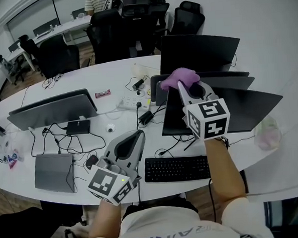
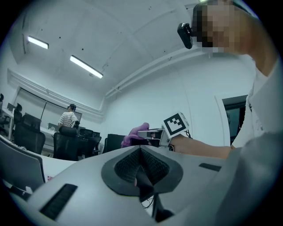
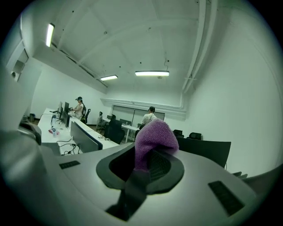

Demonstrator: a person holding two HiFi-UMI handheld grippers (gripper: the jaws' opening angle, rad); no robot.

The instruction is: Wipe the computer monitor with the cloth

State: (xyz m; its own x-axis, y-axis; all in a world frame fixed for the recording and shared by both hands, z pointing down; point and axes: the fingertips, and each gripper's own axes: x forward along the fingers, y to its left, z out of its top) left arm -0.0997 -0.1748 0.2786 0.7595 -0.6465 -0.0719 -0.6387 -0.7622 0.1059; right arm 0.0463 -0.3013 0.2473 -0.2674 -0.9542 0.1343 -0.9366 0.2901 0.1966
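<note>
A purple cloth (image 1: 180, 78) is pinched in my right gripper (image 1: 183, 84), which is shut on it and held up above the top edge of the dark monitor (image 1: 249, 107) in front of the person. In the right gripper view the cloth (image 3: 152, 143) bulges out of the closed jaws. My left gripper (image 1: 138, 137) hangs low over the desk left of the keyboard (image 1: 176, 168), shut with nothing between its jaws. In the left gripper view the jaws (image 2: 140, 170) meet in a closed seam, and the right gripper (image 2: 152, 133) with the cloth (image 2: 135, 133) shows beyond.
The white curved desk (image 1: 111, 75) carries a second monitor (image 1: 53, 111) at left, a laptop (image 1: 52, 172), a power strip (image 1: 132, 102) and tangled cables. Another monitor (image 1: 198, 51) stands behind. A plastic bottle (image 1: 267, 132) sits at right. Office chairs (image 1: 108, 35) and a person stand far back.
</note>
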